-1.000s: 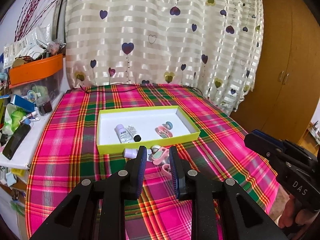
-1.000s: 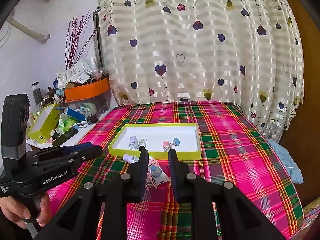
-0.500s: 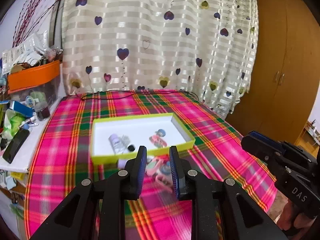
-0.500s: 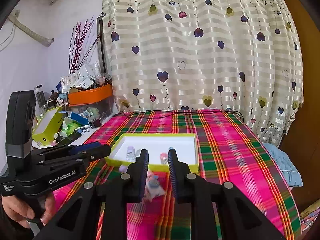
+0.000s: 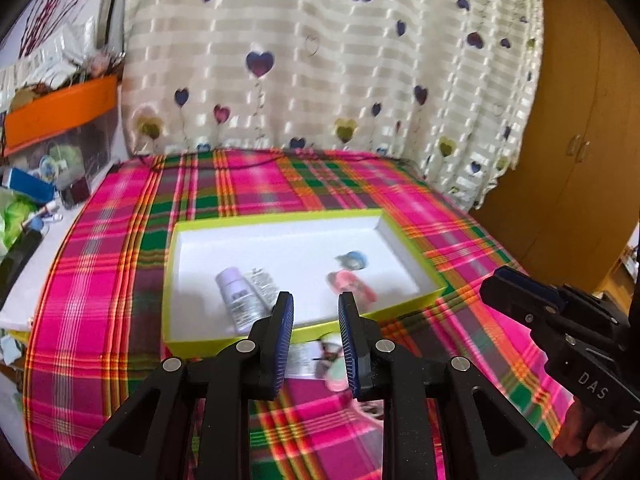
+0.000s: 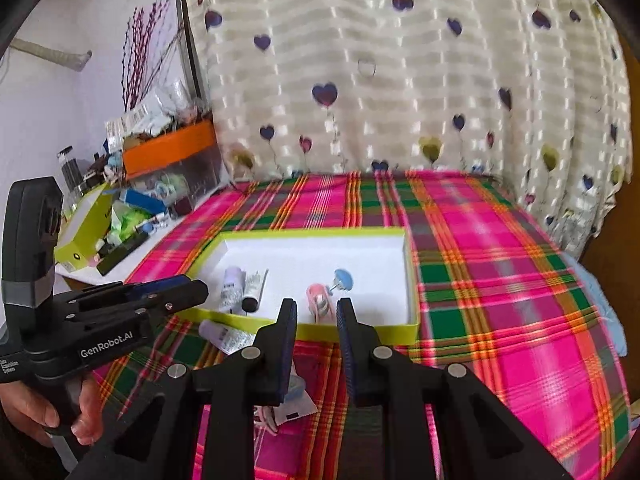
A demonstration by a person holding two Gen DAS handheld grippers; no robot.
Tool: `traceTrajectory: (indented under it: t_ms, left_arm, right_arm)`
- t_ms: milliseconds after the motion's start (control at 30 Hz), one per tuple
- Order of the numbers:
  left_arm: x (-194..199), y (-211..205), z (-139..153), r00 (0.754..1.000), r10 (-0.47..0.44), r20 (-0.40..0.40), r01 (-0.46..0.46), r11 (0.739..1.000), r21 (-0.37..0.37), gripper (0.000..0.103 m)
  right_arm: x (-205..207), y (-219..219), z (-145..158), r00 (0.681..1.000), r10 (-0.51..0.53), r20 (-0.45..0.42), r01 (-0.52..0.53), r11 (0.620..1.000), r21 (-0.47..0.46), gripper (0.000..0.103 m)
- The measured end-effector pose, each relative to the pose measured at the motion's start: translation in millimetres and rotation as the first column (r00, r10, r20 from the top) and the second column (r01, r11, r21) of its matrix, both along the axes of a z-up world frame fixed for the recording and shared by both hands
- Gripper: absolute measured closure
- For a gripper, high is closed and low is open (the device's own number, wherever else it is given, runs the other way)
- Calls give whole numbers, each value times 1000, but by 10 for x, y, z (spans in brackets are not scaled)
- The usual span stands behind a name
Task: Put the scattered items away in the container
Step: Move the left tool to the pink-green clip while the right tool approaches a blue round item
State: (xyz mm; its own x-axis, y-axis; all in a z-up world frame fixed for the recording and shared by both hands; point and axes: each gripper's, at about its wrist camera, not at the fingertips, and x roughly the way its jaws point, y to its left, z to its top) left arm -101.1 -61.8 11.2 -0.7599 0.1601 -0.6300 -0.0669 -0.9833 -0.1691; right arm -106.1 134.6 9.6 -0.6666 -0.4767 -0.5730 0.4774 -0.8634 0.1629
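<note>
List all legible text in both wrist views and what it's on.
"GenRobot.AI": side of the left gripper, seen in the right wrist view.
"DAS": body of the right gripper, seen in the left wrist view; the rest is cut off.
Small white print at the left gripper's rear edge: too small to read.
Labels on the lilac bottle, the tube beside it and the tube outside the box: blurred, unreadable.

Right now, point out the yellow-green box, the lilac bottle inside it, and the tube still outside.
yellow-green box (image 6: 394, 332), right wrist view, near wall.
lilac bottle (image 5: 236, 300), left wrist view, body.
tube (image 6: 226, 333), right wrist view, middle.
</note>
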Motion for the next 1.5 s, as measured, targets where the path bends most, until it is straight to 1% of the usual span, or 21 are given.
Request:
traceTrajectory:
  t_ms: [200,367,467,633,767,1000,1133,1300,1500]
  left_arm:
    - [-116,-127,-300,998,23,64,-23,1000,4,79]
    - [-45,-94,-428,996,11,83,-10,1000,-10,79]
    - [-4,-20,-471,996,-12,90,12,1000,-4,79]
    - [7,123,-495,993,-58,99,58,998,-1,79]
    - [15,169,-492,993,-65,96,66,998,-10,79]
    - [31,149,-523,991,-89,98,90,996,-1,78]
    - [37,126,-528,990,-110,88,109,994,13,73]
    - [35,127,-538,987,-137,82,136,991,17,72]
    - [-7,125,-567,986,-145,85,144,989,20,72]
  right_arm:
    - [-241,-8,-235,996,54,69,-53,998,-23,82]
    - [-244,37,-334,989,98,107,-94,994,-48,82]
    - [-211,68,-391,986,110,126,-103,993,-61,82]
    - [-157,128,-488,982,109,157,-98,992,-77,81]
    - [-134,110,-551,977,118,177,-107,992,-71,79]
    - [-104,-36,-558,971,160,176,-153,987,-54,77]
    - [-110,-112,-573,968,172,185,-168,985,-37,76]
    - [-142,-175,-599,965,173,196,-171,985,-24,76]
    - [-170,-187,-628,967,146,211,-148,989,-6,76]
